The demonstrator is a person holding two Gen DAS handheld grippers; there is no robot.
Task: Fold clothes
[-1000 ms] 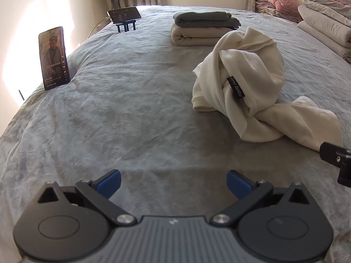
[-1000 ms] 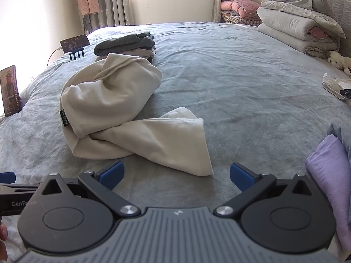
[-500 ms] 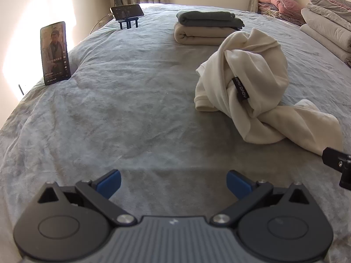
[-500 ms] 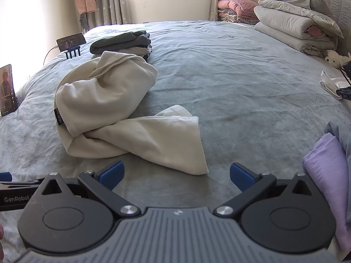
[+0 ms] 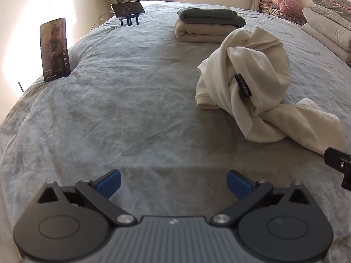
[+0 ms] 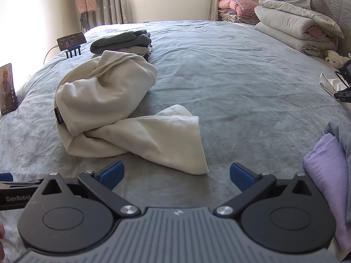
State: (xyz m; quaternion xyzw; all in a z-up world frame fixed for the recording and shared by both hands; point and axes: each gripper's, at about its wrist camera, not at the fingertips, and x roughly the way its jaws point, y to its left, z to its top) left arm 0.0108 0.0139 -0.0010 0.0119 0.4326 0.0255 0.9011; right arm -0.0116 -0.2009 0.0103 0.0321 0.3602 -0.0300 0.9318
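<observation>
A crumpled cream garment with a black label lies twisted on the grey bed, to the right and ahead in the left wrist view. It also shows in the right wrist view, ahead and to the left, its near corner just beyond the fingers. My left gripper is open and empty above bare bedspread. My right gripper is open and empty, close behind the garment's near corner. A folded stack, dark green on beige, sits farther back.
Two phones stand at the bed's left edge, one upright and one on a blue stand. Folded quilts and pillows are piled at the far right. A purple cloth lies at the near right.
Both grippers have moved slightly forward toward the cream garment. Both stay open. The garment has not moved.
</observation>
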